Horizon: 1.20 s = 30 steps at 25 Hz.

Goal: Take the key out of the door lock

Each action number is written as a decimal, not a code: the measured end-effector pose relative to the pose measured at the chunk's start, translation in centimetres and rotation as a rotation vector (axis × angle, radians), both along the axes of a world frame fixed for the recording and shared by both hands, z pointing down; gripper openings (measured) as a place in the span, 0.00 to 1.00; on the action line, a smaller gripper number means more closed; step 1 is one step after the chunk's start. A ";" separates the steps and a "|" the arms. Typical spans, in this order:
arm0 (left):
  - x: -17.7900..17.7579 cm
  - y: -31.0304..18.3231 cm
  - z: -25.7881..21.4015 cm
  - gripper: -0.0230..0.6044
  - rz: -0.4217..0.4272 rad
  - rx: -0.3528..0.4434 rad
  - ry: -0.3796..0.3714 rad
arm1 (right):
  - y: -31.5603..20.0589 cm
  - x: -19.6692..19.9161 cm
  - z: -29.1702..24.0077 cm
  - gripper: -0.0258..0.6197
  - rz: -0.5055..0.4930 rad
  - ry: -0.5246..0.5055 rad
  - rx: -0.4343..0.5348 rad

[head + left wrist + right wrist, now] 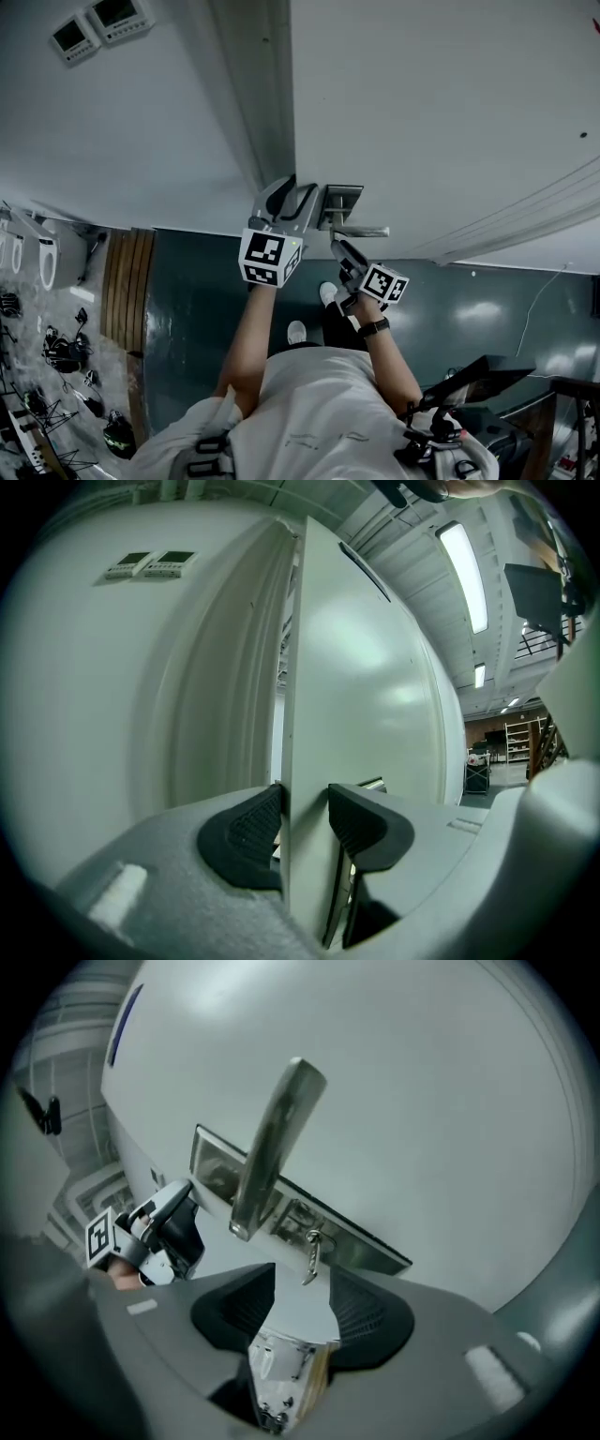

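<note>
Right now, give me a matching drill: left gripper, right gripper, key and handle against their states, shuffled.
Things:
1 left gripper
2 right gripper
3 key
4 handle

States:
A seated in the lock plate
B jaws apart, nothing between them
C long lever, touched by neither gripper
D jaws clamped on the door edge

Pairs: 1-D, 2-B, 3-A, 4-C

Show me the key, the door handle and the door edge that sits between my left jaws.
key (pixel 310 1258): right gripper view, on the part sticking out of the lock.
door handle (pixel 274 1143): right gripper view, middle of the lever.
door edge (pixel 295 742): left gripper view, strip just above the jaws.
</note>
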State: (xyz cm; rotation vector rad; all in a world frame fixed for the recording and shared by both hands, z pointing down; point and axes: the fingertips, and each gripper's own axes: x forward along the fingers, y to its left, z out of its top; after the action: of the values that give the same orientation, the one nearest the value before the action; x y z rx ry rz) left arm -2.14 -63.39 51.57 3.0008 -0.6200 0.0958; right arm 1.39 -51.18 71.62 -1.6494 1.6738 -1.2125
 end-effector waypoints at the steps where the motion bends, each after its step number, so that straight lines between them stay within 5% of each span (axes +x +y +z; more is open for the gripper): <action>1: 0.0 0.0 0.0 0.30 -0.002 0.000 0.000 | -0.4 0.1 0.1 0.33 0.011 -0.040 0.013; 6: 0.0 0.1 -0.1 0.30 0.004 0.000 -0.006 | -2.2 0.5 0.4 0.28 0.032 -0.160 0.053; 10: 0.0 0.1 -0.1 0.30 0.011 -0.003 -0.003 | -2.8 0.7 1.1 0.11 0.068 -0.249 0.035; 16: -0.1 0.1 -0.1 0.30 0.006 -0.001 -0.003 | -2.6 1.0 1.3 0.09 0.132 -0.390 0.121; 30: -0.4 0.3 0.1 0.31 -0.007 -0.007 -0.020 | -1.9 0.8 1.5 0.08 0.232 -0.433 0.140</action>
State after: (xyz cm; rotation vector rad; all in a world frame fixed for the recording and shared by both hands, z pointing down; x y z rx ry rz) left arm -2.53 -63.05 51.62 2.9942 -0.6304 0.1282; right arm 2.17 -53.06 73.12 -1.3359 1.2346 -1.2021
